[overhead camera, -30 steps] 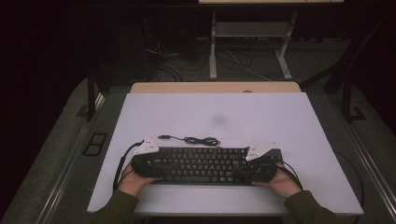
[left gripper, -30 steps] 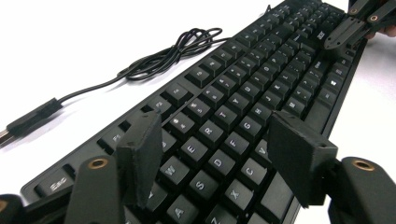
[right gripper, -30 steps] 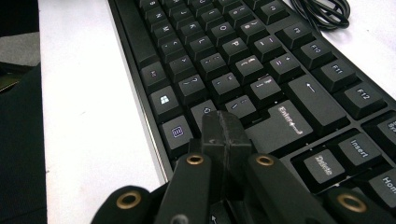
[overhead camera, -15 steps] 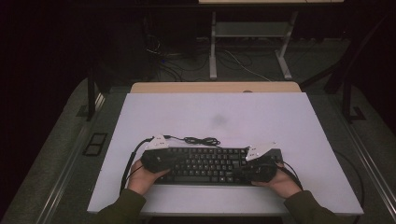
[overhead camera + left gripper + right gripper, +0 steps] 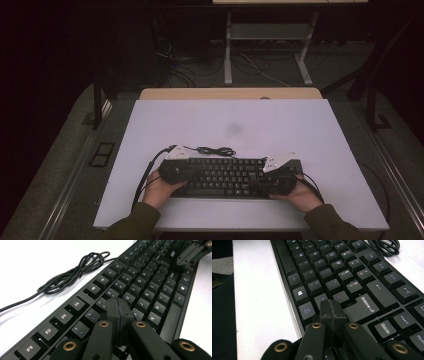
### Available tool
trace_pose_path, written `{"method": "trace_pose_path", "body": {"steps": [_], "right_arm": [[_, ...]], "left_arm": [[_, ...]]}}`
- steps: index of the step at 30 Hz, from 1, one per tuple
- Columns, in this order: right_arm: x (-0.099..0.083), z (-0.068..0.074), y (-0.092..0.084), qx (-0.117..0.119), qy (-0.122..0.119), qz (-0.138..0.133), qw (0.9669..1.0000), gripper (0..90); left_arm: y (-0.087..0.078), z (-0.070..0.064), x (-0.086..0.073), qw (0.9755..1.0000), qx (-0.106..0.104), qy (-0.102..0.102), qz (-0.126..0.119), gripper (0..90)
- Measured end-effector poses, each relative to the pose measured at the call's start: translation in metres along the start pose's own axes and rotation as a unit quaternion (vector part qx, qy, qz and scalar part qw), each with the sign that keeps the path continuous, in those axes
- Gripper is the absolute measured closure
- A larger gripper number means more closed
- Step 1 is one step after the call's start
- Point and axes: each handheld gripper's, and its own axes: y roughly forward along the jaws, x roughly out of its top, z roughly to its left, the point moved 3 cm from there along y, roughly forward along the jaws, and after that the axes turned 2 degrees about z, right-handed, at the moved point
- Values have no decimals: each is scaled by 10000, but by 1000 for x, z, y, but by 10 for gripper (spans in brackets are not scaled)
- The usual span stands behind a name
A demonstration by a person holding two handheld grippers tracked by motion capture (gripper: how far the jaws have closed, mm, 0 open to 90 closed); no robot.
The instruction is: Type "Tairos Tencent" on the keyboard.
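A black keyboard (image 5: 225, 175) lies near the table's front edge, its cable (image 5: 215, 150) coiled just behind it. My left gripper (image 5: 185, 172) is over the keyboard's left part; its jaws have just closed and its pads (image 5: 119, 312) meet with nothing between them, low over the number and letter keys (image 5: 130, 298). My right gripper (image 5: 268, 184) is over the keyboard's right part, shut and empty, its tip (image 5: 332, 311) low beside the Enter key (image 5: 367, 306). I cannot tell whether either tip touches a key. The right gripper (image 5: 192, 252) also appears far off in the left gripper view.
The white tabletop (image 5: 230, 120) stretches behind the keyboard, with a faint grey smudge (image 5: 234, 130) at its middle. A wooden strip (image 5: 230, 93) borders the far edge. Beyond it are metal desk legs (image 5: 228, 55) and floor cables (image 5: 255, 65).
My left hand has slid right from the keyboard's left end onto the keys, and its jaws have shut. The right hand and the keyboard have stayed put.
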Motion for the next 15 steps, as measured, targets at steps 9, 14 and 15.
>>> {"method": "trace_pose_path", "body": {"steps": [9, 14, 15], "right_arm": [[0, 0, 0, -6, -6, -1, 10000, 892], [0, 0, 0, -12, -4, 0, 10000, 892], [0, 0, 0, -12, -4, 1, 10000, 892]], "left_arm": [[6, 0, -2, 9998, 62, 86, 171, 889], [5, -1, -2, 9999, 26, 82, 105, 889], [4, -1, -2, 9999, 16, 93, 84, 889]]}}
